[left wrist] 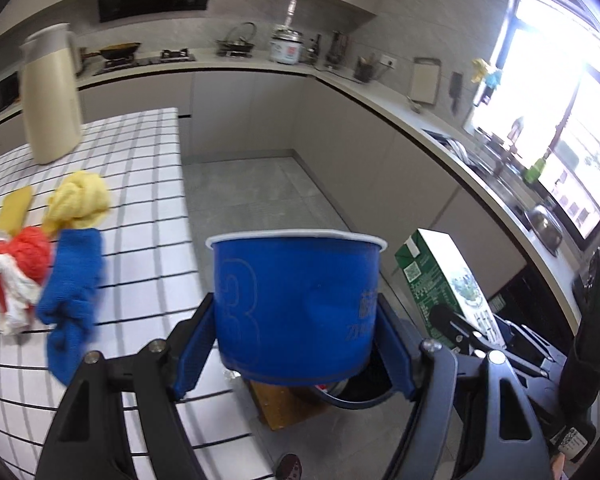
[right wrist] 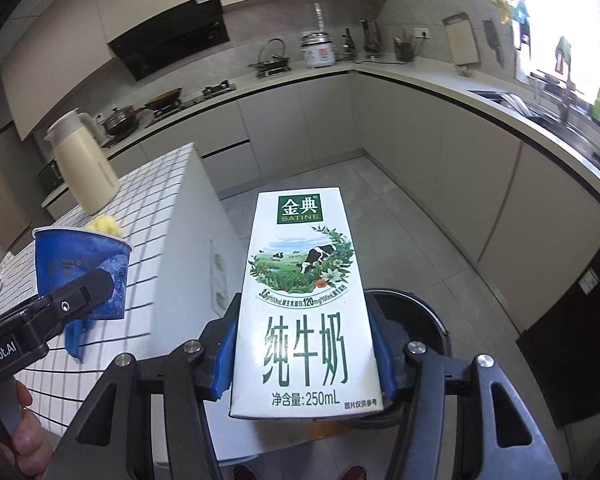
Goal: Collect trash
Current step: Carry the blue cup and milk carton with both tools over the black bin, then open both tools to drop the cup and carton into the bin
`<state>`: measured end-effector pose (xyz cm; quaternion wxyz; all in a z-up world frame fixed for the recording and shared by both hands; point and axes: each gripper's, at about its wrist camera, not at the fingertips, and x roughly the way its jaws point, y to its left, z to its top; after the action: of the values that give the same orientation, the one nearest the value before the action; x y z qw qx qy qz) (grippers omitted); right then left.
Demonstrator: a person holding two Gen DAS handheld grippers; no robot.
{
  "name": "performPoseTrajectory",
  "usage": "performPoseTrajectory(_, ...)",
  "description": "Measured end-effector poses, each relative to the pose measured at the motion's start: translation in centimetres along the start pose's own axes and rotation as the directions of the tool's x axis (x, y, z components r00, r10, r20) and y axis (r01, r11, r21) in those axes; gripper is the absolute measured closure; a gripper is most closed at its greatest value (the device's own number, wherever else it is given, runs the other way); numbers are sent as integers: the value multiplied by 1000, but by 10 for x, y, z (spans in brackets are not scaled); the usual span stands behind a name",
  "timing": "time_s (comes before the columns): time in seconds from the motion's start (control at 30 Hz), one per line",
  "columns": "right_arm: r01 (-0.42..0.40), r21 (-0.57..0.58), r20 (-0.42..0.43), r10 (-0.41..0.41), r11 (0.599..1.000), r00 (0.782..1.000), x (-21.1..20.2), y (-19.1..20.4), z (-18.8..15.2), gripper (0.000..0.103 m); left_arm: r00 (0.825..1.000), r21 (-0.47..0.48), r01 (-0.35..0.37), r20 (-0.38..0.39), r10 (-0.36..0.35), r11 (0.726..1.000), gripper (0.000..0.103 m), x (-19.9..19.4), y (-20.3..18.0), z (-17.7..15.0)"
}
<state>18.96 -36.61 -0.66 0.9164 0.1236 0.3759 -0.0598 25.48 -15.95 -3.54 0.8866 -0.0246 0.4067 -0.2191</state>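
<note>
My left gripper (left wrist: 296,344) is shut on a blue paper cup (left wrist: 296,304) with a white rim, held upright just off the right edge of the checked table (left wrist: 148,248). The cup also shows in the right wrist view (right wrist: 80,268). My right gripper (right wrist: 304,356) is shut on a white and green milk carton (right wrist: 304,300), held upright above a black round trash bin (right wrist: 420,320) on the floor. The carton also shows in the left wrist view (left wrist: 440,284), to the right of the cup. The bin's rim (left wrist: 364,400) shows below the cup.
On the table lie a blue cloth (left wrist: 74,296), a yellow cloth (left wrist: 80,200), a red and white cloth (left wrist: 12,276), a yellow sponge (left wrist: 16,212) and a cream jug (left wrist: 50,96). A brown wooden block (left wrist: 288,404) sits on the floor by the bin. Counters run along the back and right.
</note>
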Motion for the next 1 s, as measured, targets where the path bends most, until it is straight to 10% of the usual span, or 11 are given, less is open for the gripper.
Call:
performPoseTrajectory(0.27, 84, 74, -53, -80, 994, 995, 5, -70, -19, 45, 994, 38, 50, -98, -46, 998, 28, 53, -52, -17)
performPoseTrajectory(1.0, 11, 26, -266, -4, 1000, 964, 162, -142, -62, 44, 940, 40, -113, -318, 120, 993, 26, 205, -80, -65)
